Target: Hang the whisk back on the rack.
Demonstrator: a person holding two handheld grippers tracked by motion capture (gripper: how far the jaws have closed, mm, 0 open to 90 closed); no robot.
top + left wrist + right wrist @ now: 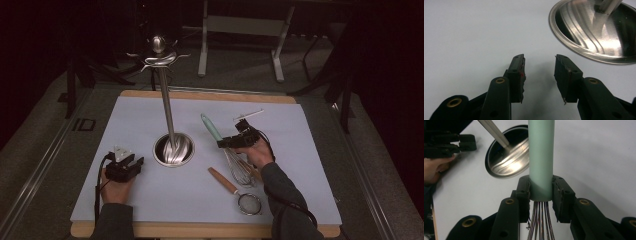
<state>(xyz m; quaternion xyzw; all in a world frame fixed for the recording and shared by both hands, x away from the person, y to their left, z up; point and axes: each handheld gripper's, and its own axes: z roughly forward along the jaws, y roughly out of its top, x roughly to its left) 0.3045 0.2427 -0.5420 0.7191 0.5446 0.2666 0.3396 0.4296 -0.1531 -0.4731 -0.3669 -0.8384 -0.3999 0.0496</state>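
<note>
Only one marking legible — the characters "ID", pale on dark, on the dark floor strip just left of the table's far left corner in the high view. Nothing readable on the white sheet covering the table, nor on the whisk, its mint handle plain and unprinted. No brand or number to be made out on the steel stand — just reflections across its round base. No lettering on the black jaws in either gripper view; only bare brass rivets there.
</note>
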